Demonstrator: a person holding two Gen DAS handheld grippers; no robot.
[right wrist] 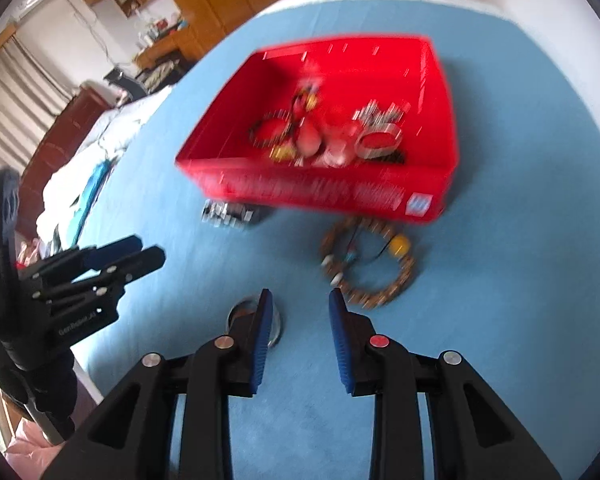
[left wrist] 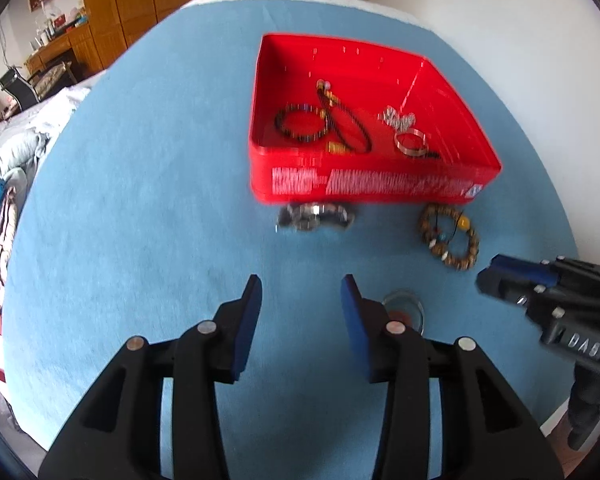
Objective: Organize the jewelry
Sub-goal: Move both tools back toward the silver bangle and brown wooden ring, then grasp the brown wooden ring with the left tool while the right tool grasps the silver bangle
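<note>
Left black gripper (left wrist: 300, 292) jaws wide apart, empty | right black gripper (right wrist: 298, 306) likewise apart, empty | small round glass-lidded tin (left wrist: 404, 306) near table's front edge | brown wooden bead bracelet (right wrist: 366, 262) and metal watch (left wrist: 314, 216) just outside red rectangular box (left wrist: 372, 186) | box mid-table holds more bracelets

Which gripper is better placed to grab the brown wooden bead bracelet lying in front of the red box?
Right gripper: open, with the brown wooden bead bracelet just beyond its fingertips.
</note>
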